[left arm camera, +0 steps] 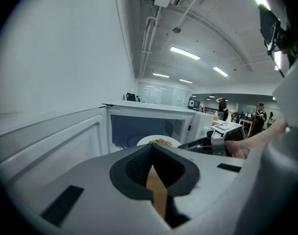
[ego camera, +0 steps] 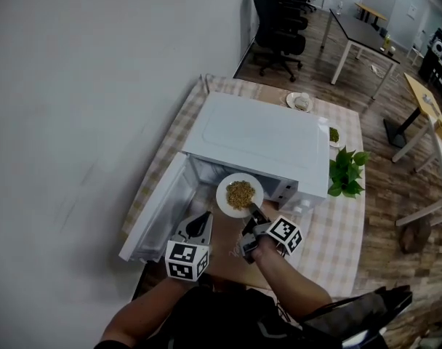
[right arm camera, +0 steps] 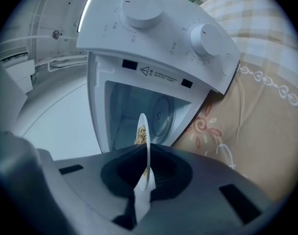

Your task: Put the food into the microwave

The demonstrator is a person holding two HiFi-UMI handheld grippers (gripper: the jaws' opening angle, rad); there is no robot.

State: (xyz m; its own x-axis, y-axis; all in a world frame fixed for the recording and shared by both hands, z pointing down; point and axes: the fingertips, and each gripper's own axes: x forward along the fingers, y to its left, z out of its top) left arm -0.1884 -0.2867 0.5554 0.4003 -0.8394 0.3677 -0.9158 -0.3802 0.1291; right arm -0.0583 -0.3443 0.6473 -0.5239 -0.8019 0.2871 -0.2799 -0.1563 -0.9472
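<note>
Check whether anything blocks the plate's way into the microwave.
Nothing visible does. The door of the microwave is swung wide to the left. The plate, gripped at its rim by the right gripper, is at the open front. The left gripper sits off to its left.

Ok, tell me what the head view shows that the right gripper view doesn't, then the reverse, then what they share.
Head view only: the left gripper, the open door of the white microwave, and a green leafy potted plant beside the microwave. Right gripper view only: two round white dials on the control panel, and the round white plate seen edge-on, its rim pinched between the right gripper's jaws. Both: the open microwave, and the plate with its brownish food at the opening.
</note>
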